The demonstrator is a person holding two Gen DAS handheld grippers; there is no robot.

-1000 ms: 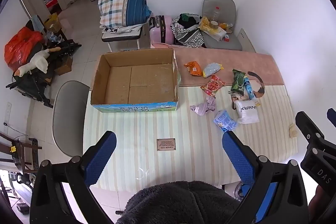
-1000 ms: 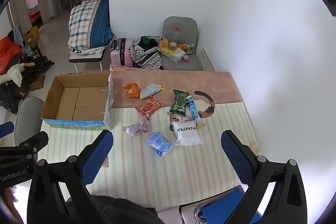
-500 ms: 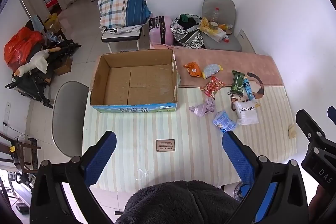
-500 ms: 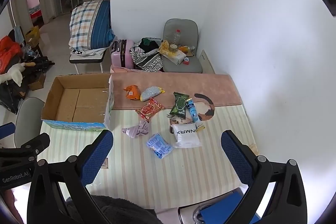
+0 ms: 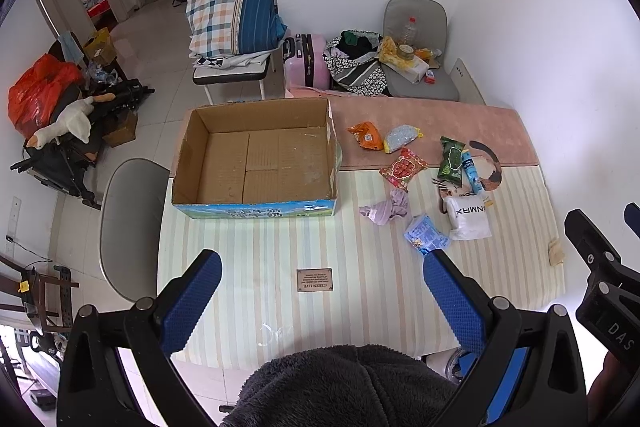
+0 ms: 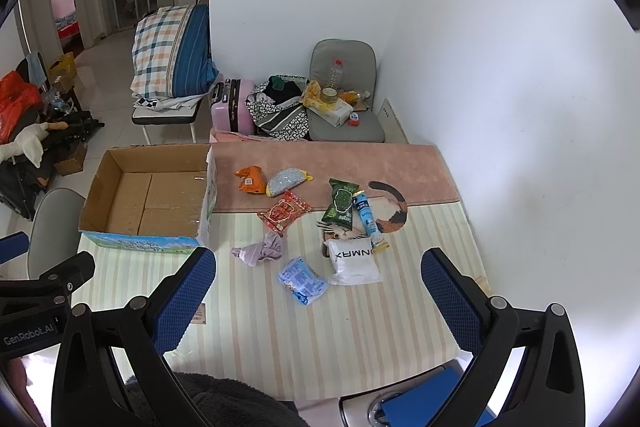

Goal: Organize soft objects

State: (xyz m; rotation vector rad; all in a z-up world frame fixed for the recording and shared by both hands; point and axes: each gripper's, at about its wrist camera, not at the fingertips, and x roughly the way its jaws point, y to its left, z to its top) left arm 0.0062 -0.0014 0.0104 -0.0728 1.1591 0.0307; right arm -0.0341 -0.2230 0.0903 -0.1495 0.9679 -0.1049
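Observation:
An empty open cardboard box (image 5: 256, 155) (image 6: 148, 195) stands on the left of the striped table (image 5: 360, 291). Right of it lie several soft items: a crumpled lilac cloth (image 5: 386, 209) (image 6: 260, 250), a blue packet (image 5: 426, 235) (image 6: 303, 279), a white pouch (image 5: 468, 218) (image 6: 354, 261), a red packet (image 5: 403, 169), a green packet (image 5: 451, 163), an orange packet (image 5: 365, 135) and a blue tube (image 5: 471, 173). My left gripper (image 5: 320, 287) and right gripper (image 6: 318, 283) are both open and empty, high above the table's near edge.
A grey chair (image 5: 128, 223) stands at the table's left side. Behind the table are a chair with clutter (image 5: 416, 59), a pink suitcase (image 5: 306, 61) and a bench with a plaid pillow (image 5: 232, 11). A white wall runs along the right.
Both grippers have drifted slightly; the view shifts a little. Nothing on the table has moved.

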